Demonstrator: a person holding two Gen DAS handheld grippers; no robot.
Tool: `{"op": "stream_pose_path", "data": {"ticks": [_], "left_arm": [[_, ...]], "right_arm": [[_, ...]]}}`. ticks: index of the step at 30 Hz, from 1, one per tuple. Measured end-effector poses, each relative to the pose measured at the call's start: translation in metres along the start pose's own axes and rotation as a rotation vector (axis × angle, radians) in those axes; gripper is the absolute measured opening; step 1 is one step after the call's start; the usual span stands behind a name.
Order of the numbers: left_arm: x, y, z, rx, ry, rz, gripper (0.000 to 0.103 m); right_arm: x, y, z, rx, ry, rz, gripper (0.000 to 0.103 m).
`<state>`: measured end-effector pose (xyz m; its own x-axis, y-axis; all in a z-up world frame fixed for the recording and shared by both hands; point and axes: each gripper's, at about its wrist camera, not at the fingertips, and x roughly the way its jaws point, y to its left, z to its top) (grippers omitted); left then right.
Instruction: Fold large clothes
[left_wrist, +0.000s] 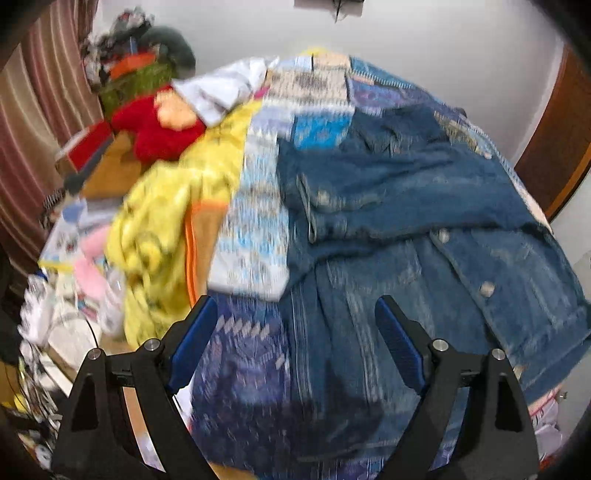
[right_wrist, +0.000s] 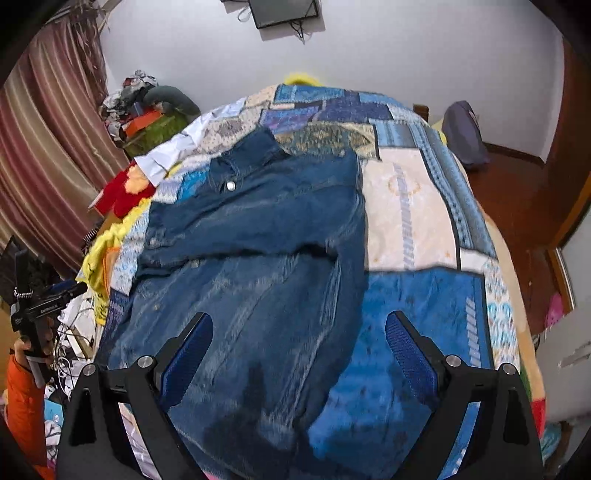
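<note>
A blue denim jacket (left_wrist: 406, 206) lies spread on the patchwork bedspread (left_wrist: 258, 229), with a sleeve folded across its middle and metal buttons showing. It also shows in the right wrist view (right_wrist: 258, 236), collar at the far end. My left gripper (left_wrist: 295, 314) is open and empty, hovering above the jacket's near hem. My right gripper (right_wrist: 299, 328) is open and empty above the jacket's near right edge. The left gripper (right_wrist: 33, 306) shows at the far left of the right wrist view, held by a hand.
A yellow garment (left_wrist: 166, 206), a red plush item (left_wrist: 155, 133) and a white cloth (left_wrist: 221, 88) lie along the bed's left side. A cluttered pile (right_wrist: 147, 114) stands by the curtain (right_wrist: 48, 155). A grey bag (right_wrist: 463, 133) sits on the wooden floor at right.
</note>
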<state>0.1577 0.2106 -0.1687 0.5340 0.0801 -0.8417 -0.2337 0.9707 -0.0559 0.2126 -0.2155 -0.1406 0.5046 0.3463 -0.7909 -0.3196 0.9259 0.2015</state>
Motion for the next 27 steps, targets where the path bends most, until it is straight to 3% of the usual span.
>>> {"op": "stream_pose_path", "data": {"ticks": [5, 11, 16, 19, 21, 23, 25, 27], "left_arm": [[0.027, 0.006, -0.042, -0.059, 0.137, -0.038, 0.087], [0.05, 0.004, -0.075, -0.142, 0.25, -0.156, 0.087], [0.064, 0.009, -0.092, -0.24, 0.293, -0.224, 0.086], [0.068, 0.013, -0.094, -0.3, 0.319, -0.327, 0.066], [0.066, 0.012, -0.092, -0.298, 0.316, -0.314, 0.06], [0.061, 0.006, -0.089, -0.247, 0.306, -0.262, 0.033], [0.058, 0.002, -0.083, -0.214, 0.294, -0.243, 0.024], [0.047, -0.002, -0.074, -0.191, 0.253, -0.241, 0.022]], "right_arm": [[0.006, -0.002, -0.026, 0.041, 0.036, 0.018, 0.092], [0.02, -0.006, -0.049, 0.1, 0.108, 0.071, 0.067], [0.027, 0.0, -0.057, 0.105, 0.121, 0.117, 0.052], [0.029, 0.007, -0.054, 0.078, 0.12, 0.144, 0.037], [0.032, 0.009, -0.049, 0.072, 0.121, 0.161, 0.027], [0.032, 0.013, -0.044, 0.062, 0.111, 0.175, 0.022], [0.028, 0.017, -0.036, 0.04, 0.087, 0.191, 0.02], [0.023, 0.023, -0.026, 0.011, 0.048, 0.197, 0.018]]}}
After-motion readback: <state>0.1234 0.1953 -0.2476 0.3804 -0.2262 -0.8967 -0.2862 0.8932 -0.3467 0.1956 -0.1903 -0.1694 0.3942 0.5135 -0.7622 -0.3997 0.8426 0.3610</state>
